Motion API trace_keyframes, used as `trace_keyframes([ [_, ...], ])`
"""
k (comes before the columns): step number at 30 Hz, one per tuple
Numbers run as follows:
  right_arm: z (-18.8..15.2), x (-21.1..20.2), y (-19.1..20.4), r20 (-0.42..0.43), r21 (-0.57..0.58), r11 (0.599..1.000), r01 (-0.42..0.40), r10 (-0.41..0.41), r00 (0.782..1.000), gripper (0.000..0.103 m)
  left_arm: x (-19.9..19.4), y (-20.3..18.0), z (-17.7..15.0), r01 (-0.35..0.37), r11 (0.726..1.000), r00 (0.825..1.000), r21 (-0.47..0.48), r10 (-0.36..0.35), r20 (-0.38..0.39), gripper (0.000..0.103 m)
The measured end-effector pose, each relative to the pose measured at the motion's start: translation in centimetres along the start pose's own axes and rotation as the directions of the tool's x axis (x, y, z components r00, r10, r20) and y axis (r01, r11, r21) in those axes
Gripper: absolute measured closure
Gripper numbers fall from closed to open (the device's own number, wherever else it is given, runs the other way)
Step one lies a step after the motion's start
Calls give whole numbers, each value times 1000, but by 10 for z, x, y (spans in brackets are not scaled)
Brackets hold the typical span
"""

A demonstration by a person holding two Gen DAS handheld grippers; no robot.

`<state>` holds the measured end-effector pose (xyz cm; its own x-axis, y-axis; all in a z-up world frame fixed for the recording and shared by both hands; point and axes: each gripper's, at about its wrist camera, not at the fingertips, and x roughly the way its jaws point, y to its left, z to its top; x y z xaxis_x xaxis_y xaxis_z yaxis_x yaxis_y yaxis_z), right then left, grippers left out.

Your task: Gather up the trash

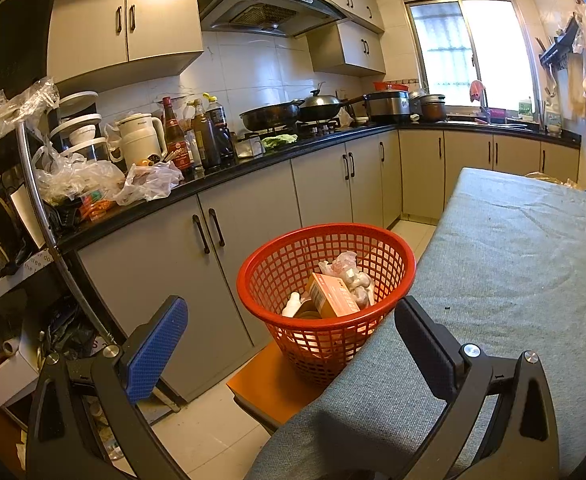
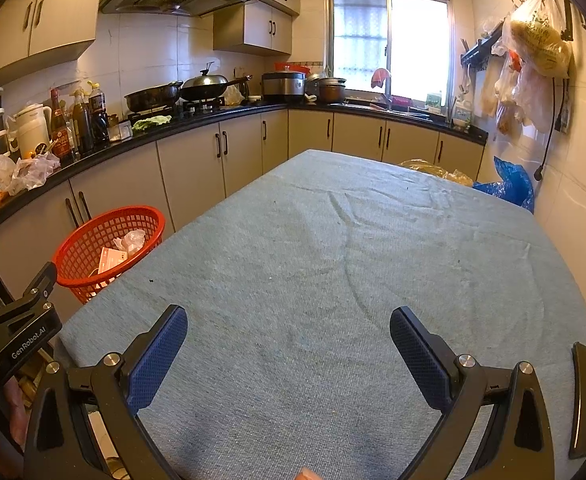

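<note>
A red mesh basket stands on an orange stool beside the table's left edge. It holds an orange carton, a crumpled plastic wrapper and a white bottle. It also shows in the right wrist view. My left gripper is open and empty, just in front of the basket. My right gripper is open and empty above the table's grey-green cloth. The left gripper's body shows at the left edge of the right view.
A black kitchen counter with bottles, a kettle, pans and plastic bags runs along the left and back walls. A metal rack stands at the far left. Yellow and blue bags lie beyond the table's far right corner.
</note>
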<state>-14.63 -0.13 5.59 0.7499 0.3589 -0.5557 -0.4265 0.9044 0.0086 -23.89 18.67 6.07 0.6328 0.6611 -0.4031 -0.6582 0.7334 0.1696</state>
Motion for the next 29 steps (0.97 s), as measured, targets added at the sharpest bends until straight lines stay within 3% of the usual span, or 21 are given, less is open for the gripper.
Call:
trace_keyframes([
  [13, -1, 8, -7, -14, 15, 1000, 3, -3, 1000, 0, 3, -9, 2, 18, 999, 1000, 30, -18, 2, 0],
  [17, -2, 10, -26, -24, 47, 998, 34, -33, 999, 0, 2, -29, 8, 58, 996, 998, 70, -59, 12, 0],
  [20, -2, 11, -55, -37, 90, 991, 102, -99, 994, 0, 3, -59, 18, 158, 981, 987, 111, -156, -26, 0],
  [23, -4, 17, -99, -91, 165, 962, 215, -203, 975, 0, 7, -96, 22, 282, 947, 957, 154, -266, -118, 0],
  [25, -9, 25, -136, -166, 225, 929, 292, -259, 951, 0, 11, -129, 21, 423, 889, 896, 176, -381, -229, 0],
  [26, -12, 29, -151, -201, 247, 914, 323, -278, 939, 0, 14, -147, 20, 489, 853, 856, 184, -429, -289, 0],
  [29, -26, 45, -189, -323, 290, 875, 388, -292, 900, 0, 21, -185, 13, 598, 782, 766, 176, -493, -413, 0],
])
